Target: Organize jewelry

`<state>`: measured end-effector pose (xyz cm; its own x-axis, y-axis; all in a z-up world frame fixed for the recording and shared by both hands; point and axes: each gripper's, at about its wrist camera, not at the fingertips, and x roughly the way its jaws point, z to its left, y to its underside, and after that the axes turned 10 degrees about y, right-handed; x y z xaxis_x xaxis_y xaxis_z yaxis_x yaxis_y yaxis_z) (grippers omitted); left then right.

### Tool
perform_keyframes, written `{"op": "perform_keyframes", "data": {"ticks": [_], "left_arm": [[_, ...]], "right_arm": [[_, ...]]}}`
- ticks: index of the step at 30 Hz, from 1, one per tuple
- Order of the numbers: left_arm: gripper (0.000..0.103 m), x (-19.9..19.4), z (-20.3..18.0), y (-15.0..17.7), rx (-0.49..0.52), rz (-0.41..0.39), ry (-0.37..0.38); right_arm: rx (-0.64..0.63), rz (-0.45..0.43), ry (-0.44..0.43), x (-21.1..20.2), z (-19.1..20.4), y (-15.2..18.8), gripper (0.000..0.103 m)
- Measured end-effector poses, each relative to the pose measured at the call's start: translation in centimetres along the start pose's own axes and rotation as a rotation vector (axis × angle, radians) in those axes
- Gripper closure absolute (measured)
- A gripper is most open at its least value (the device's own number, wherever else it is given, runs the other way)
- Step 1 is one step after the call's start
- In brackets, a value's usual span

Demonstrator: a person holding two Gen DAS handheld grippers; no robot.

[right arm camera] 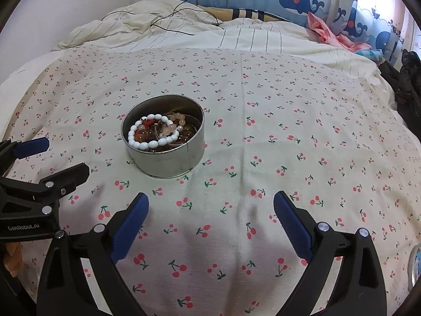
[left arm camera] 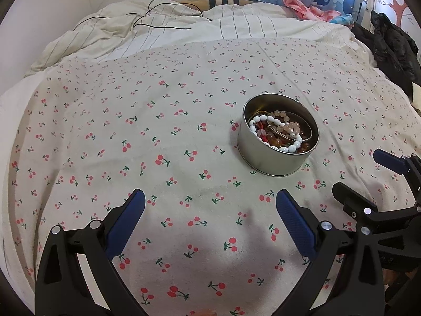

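Both claws hang spread and empty over the cherry-print sheet (left arm camera: 184,137). The round tin (left arm camera: 276,158) sits ahead and right of the left gripper (left arm camera: 210,210), ahead and left of the right gripper (right arm camera: 210,210). Its white bead bracelet (right arm camera: 150,135) looks light, slippery (likely elastic); pinch across the strand where it lies topmost.

soft, even daylight enters from the upper right, leaving faint shadows on the cherry-print sheet (left arm camera: 184,121); fisheye edges bend and darken, focus stays sharp.
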<state>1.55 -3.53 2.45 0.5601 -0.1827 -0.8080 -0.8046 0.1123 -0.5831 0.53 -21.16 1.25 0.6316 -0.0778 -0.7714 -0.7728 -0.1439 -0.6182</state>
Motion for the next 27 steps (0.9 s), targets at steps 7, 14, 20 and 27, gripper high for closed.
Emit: {"op": "perform_keyframes", "data": {"ticks": [7, 14, 20, 27], "left_arm": [[0.007, 0.01, -0.08, 0.13, -0.003, 0.002, 0.007], [0.007, 0.11, -0.05, 0.22, -0.005, 0.006, 0.004], [0.007, 0.21, -0.07, 0.29, -0.007, 0.010, 0.001], [0.007, 0.41, 0.18, 0.32, -0.016, 0.020, 0.006]], "right_arm": [[0.003, -0.003, 0.009, -0.11, -0.23, -0.04, 0.010], [0.000, -0.004, 0.008, -0.15, -0.27, -0.10, 0.010], [-0.002, 0.003, 0.010, -0.06, -0.10, -0.09, 0.010], [-0.004, 0.003, 0.010, -0.04, -0.10, -0.10, 0.008]]}}
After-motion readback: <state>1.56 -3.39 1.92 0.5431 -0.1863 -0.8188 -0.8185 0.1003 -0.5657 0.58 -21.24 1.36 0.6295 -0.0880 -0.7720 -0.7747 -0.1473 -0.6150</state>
